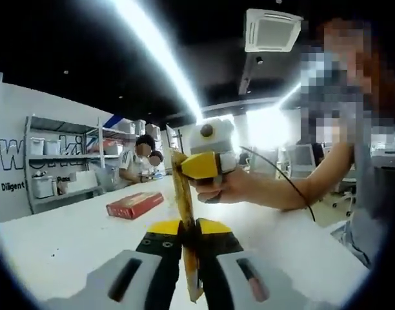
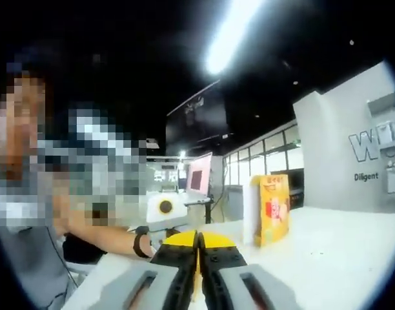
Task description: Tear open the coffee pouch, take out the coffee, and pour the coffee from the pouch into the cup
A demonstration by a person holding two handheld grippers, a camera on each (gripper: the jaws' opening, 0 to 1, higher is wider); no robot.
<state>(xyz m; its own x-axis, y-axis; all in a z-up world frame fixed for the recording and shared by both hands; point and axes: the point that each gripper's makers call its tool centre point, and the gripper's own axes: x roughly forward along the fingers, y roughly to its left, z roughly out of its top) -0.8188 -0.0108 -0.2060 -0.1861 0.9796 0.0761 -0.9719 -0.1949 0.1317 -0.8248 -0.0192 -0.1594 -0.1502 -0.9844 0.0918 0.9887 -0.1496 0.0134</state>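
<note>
1. Holding the coffee pouch (image 1: 182, 213) upright between both tools, above the table (image 1: 62, 239): left gripper (image 1: 190, 227) jaws clenched on its lower part, right gripper (image 1: 199, 165) pinching the top edge
2. In the right gripper view its own jaws (image 2: 199, 240) are pressed together; the pouch edge between them is barely visible
3. Progress, my read: tear setup only. No clear rip visible, nothing poured, no cup spotted
4. Left to do: tear, extract, pour
5. Room: red box (image 1: 135, 205) lies well left of the pouch, yellow carton (image 2: 270, 208) stands upright farther back. Table edge runs close on the person's side, so pull the tear upward, not outward
</note>
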